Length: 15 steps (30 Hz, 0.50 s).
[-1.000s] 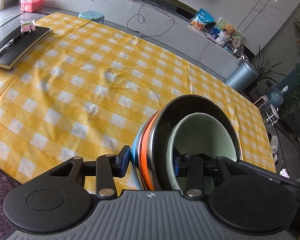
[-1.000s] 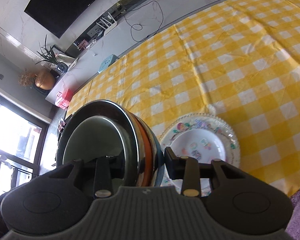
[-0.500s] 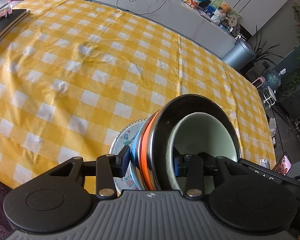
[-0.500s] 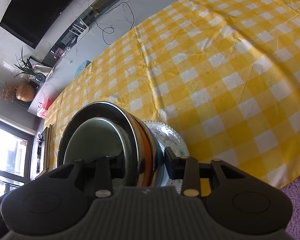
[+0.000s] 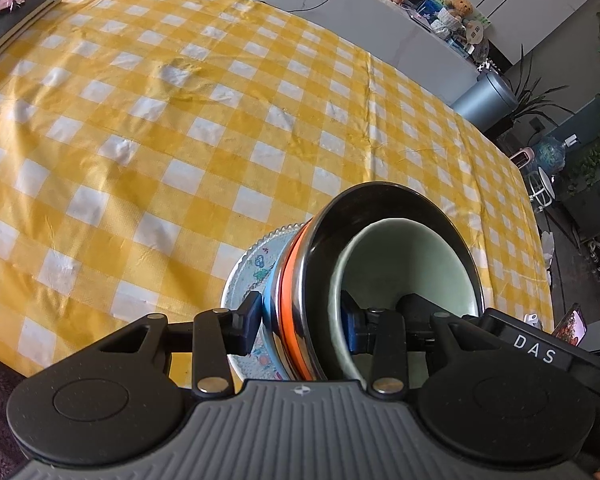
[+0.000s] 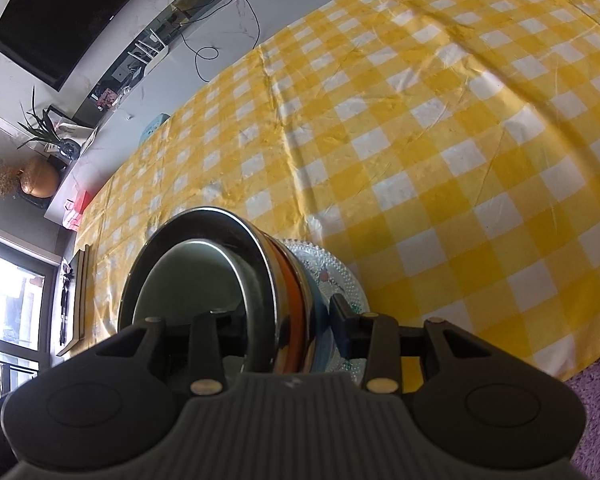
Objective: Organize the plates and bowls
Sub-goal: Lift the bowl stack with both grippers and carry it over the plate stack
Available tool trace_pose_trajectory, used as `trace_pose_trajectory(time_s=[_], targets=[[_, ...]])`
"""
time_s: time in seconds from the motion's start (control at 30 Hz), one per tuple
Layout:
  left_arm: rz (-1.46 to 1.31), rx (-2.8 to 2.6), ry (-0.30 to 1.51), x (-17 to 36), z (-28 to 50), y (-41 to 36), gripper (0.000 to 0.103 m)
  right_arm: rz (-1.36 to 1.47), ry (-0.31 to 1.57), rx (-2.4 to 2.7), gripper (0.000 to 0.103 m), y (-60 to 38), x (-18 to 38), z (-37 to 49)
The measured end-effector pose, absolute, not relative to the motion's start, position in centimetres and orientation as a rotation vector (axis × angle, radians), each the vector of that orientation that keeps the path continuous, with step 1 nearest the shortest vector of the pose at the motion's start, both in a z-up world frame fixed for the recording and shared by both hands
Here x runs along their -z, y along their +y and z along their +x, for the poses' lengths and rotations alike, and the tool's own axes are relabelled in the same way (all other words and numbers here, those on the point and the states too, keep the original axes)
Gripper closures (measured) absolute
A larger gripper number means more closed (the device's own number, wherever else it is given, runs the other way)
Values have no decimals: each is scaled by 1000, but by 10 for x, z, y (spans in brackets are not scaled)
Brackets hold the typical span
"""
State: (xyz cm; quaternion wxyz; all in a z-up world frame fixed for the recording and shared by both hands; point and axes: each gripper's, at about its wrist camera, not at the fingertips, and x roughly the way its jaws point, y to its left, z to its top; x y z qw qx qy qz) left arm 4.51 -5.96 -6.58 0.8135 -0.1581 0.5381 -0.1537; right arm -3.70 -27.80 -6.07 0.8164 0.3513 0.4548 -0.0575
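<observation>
Both grippers hold one nested stack of bowls (image 5: 296, 292): a pale green bowl (image 5: 412, 264) inside a steel bowl (image 5: 380, 208), with an orange band and a blue bowl outside. My left gripper (image 5: 302, 324) is shut across the stack's rim. My right gripper (image 6: 288, 320) is shut on the opposite rim of the stack of bowls (image 6: 288, 280). A patterned glass plate (image 5: 248, 264) lies on the tablecloth right under the stack, also seen in the right wrist view (image 6: 336, 276). Whether the stack touches the plate is hidden.
The yellow checked tablecloth (image 5: 180, 120) covers the table. A dark notebook (image 5: 16, 20) lies at its far left corner. A grey bin (image 5: 484, 100) and plants stand beyond the table's far right. A purple rug (image 6: 596, 400) lies below the near edge.
Both grippers carried the stack toward the patterned plate; the plate now sits directly beneath the stack instead of beside it. The grips have not changed.
</observation>
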Motion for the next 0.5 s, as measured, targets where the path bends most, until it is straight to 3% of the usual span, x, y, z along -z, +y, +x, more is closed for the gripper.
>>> trace_pose_trajectory(time_s=[0.1, 0.13, 0.2, 0.3, 0.5], targets=[[-335, 338, 1140, 66, 45, -60, 58, 744, 973, 118, 58, -277, 61, -35], [-328, 339, 1129, 65, 45, -61, 57, 742, 978, 117, 50, -276, 62, -35], [-315, 346, 1099, 63, 43, -61, 44, 732, 981, 121, 44, -275, 64, -34], [-318, 341, 1079, 60, 43, -57, 35, 717, 975, 125, 42, -275, 64, -36], [-329, 352, 1042, 52, 40, -48, 33, 702, 949, 114, 37, -274, 57, -39]])
